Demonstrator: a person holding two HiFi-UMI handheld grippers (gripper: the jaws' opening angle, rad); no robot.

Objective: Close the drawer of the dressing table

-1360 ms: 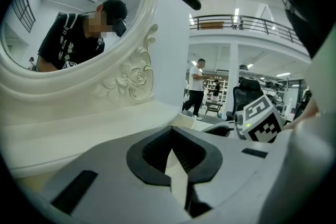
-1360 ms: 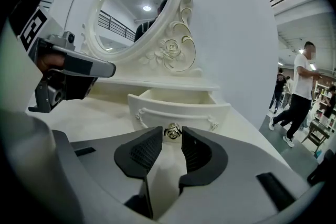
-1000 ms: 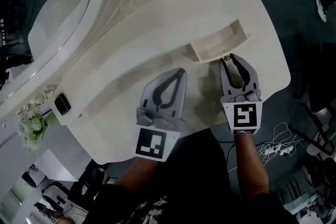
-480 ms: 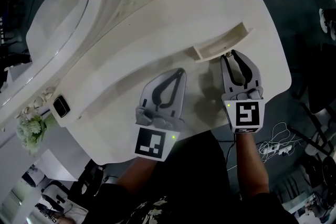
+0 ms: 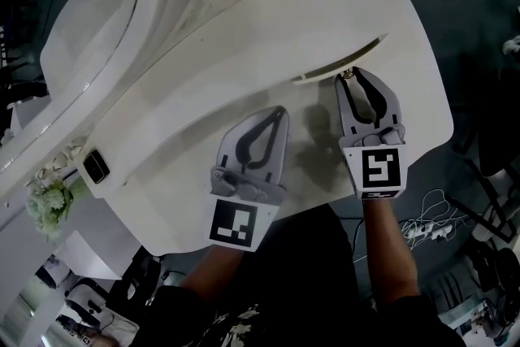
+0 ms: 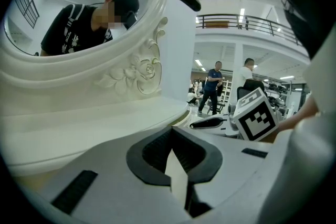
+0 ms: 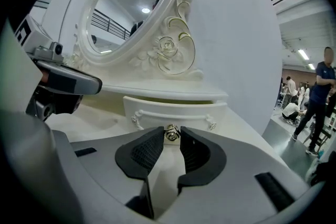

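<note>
The small white drawer (image 5: 341, 61) under the mirror shelf of the dressing table (image 5: 203, 93) shows only as a narrow slit in the head view. In the right gripper view its carved front (image 7: 173, 113) stands close ahead, a thin gap above it. My right gripper (image 5: 351, 80) (image 7: 171, 136) is shut on the drawer's metal knob (image 7: 170, 134), which sits between its fingertips. My left gripper (image 5: 280, 111) (image 6: 172, 134) rests on the tabletop to the left of the drawer, shut and holding nothing.
The oval mirror's carved frame (image 7: 168, 50) rises behind the drawer. A black object (image 5: 96, 165) and white flowers (image 5: 49, 203) lie at the table's left end. Cables (image 5: 431, 227) lie on the floor at right. People stand in the hall beyond.
The drawer has slid into the table from well open to nearly closed. My right gripper went forward with it, on the knob. The left gripper stayed where it was.
</note>
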